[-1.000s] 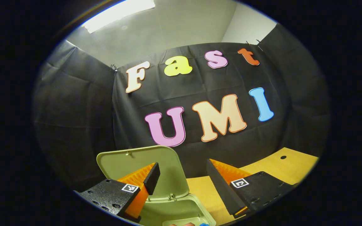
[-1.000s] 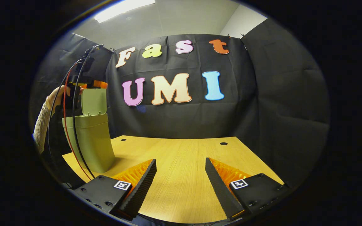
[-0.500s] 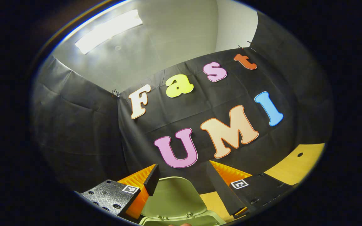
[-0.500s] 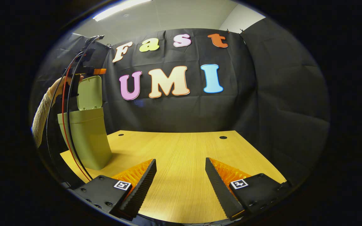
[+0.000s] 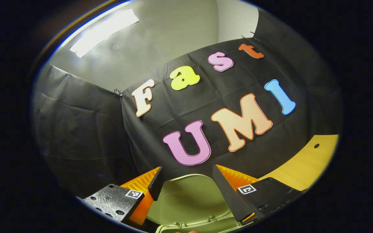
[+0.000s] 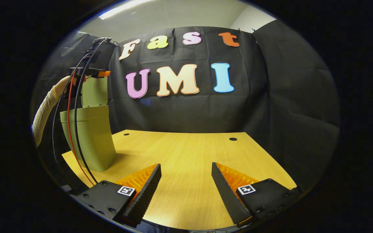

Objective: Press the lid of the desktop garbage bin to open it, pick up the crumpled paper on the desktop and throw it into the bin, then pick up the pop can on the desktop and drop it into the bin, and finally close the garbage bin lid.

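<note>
The lid [image 5: 186, 197], light stiff plastic at lower centre, needs pressing near its free edge; both hand-held grippers gape wide, empty.

**Olive-green bin on a pale wood-grain surface**

The garbage bin [image 6: 89, 139] is a muted olive green all over, and its raised lid [image 5: 189, 199] is the same plain shade, without pattern. Under the bin, the surface [image 6: 186, 161] is a warm yellow wood tone with fine straight grain and two small dark round holes near its far edge. Beside the bin, a sleeve [image 6: 42, 118] shows a cream ribbed knit. Red and black cables [image 6: 71, 129] hang in front of the bin. The booth wall [image 6: 290, 106] behind it is black cloth.
</note>
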`<control>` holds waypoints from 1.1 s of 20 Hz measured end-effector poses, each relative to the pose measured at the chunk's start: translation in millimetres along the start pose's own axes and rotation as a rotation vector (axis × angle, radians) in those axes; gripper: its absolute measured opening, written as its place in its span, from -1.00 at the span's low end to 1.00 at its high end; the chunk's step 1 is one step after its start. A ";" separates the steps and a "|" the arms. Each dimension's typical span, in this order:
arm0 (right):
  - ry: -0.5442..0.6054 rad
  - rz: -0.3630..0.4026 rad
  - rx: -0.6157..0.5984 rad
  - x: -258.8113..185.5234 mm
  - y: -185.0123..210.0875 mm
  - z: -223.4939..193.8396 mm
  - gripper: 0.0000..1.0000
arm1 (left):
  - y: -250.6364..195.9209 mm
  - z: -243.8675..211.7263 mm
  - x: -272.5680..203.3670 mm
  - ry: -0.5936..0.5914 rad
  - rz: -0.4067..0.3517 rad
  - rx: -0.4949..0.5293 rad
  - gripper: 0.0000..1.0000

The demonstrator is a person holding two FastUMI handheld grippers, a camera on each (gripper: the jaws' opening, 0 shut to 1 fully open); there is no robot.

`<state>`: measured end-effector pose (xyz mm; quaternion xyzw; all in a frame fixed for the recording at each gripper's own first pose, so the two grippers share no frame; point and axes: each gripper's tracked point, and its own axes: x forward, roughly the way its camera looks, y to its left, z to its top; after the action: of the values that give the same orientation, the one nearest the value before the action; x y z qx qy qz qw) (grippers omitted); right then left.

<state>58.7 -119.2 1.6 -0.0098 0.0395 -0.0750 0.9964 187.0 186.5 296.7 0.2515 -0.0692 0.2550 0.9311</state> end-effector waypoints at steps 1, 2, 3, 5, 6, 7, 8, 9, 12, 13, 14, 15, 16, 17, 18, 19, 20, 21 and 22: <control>-0.005 -0.004 0.008 -1.2 -2.3 0.8 0.96 | -1.8 -1.2 -1.5 0.007 -0.007 -0.004 0.97; -0.011 -0.006 0.013 -3.3 -4.0 2.5 0.96 | -4.0 -3.2 -5.1 0.019 -0.017 -0.008 0.66; -0.017 -0.007 0.018 -5.3 -6.0 4.9 0.96 | -4.8 -3.4 -11.6 0.023 -0.024 -0.012 0.83; -0.025 -0.010 0.028 -7.1 -9.9 6.2 0.96 | -6.5 0.2 -23.0 0.031 -0.047 -0.032 0.99; -0.026 -0.010 0.033 -7.6 -11.1 6.4 0.96 | -6.9 0.8 -30.6 0.037 -0.056 -0.044 0.87; -0.026 -0.008 0.036 -7.6 -11.9 6.4 0.96 | -9.0 1.3 -41.8 0.037 -0.072 -0.062 0.87; -0.028 -0.007 0.037 -7.9 -12.5 6.9 0.96 | -9.2 4.4 -52.4 0.026 -0.086 -0.086 0.87; -0.032 -0.007 0.038 -8.0 -13.1 8.4 0.96 | -11.1 5.5 -60.2 0.020 -0.101 -0.114 0.87; -0.036 0.003 0.040 -7.3 -10.4 9.8 0.96 | -15.2 4.4 -86.9 0.008 -0.147 -0.190 0.87; -0.034 0.007 0.039 -6.8 -8.7 8.8 0.96 | -15.7 2.8 -94.5 0.006 -0.157 -0.214 0.87; -0.032 0.011 0.035 -5.6 -7.1 8.2 0.96 | -16.3 0.1 -102.0 0.008 -0.172 -0.240 0.85; -0.031 0.015 0.030 -5.8 -5.0 7.8 0.96 | -19.0 -0.6 -109.3 0.005 -0.190 -0.261 0.83; -0.030 0.020 0.025 -5.4 -1.7 7.8 0.96 | -20.7 -4.2 -117.1 0.008 -0.207 -0.284 0.83; -0.029 0.026 0.020 -5.5 0.7 7.9 0.96 | -23.7 -6.4 -124.2 0.011 -0.223 -0.303 1.00; -0.028 0.031 0.015 -5.0 3.6 6.9 0.96 | -24.4 -9.5 -131.0 0.016 -0.237 -0.323 0.83; -0.028 0.036 0.010 -5.5 5.6 7.2 0.96 | -26.0 -12.2 -136.4 0.024 -0.250 -0.343 0.83; -0.029 0.040 0.004 -5.5 7.3 7.2 0.96 | -27.9 -15.0 -141.9 0.028 -0.260 -0.361 0.84; -0.031 0.042 0.000 -6.2 8.5 7.8 0.96 | -27.8 -19.8 -145.5 0.038 -0.264 -0.369 0.84; -0.032 0.044 -0.001 -6.1 9.1 7.5 0.96 | -22.7 -27.2 -147.8 0.049 -0.252 -0.374 0.83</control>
<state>54.6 -109.2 9.2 -0.0108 0.0240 -0.0529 0.9983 71.4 118.2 225.4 0.0749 -0.0608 0.1252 0.9874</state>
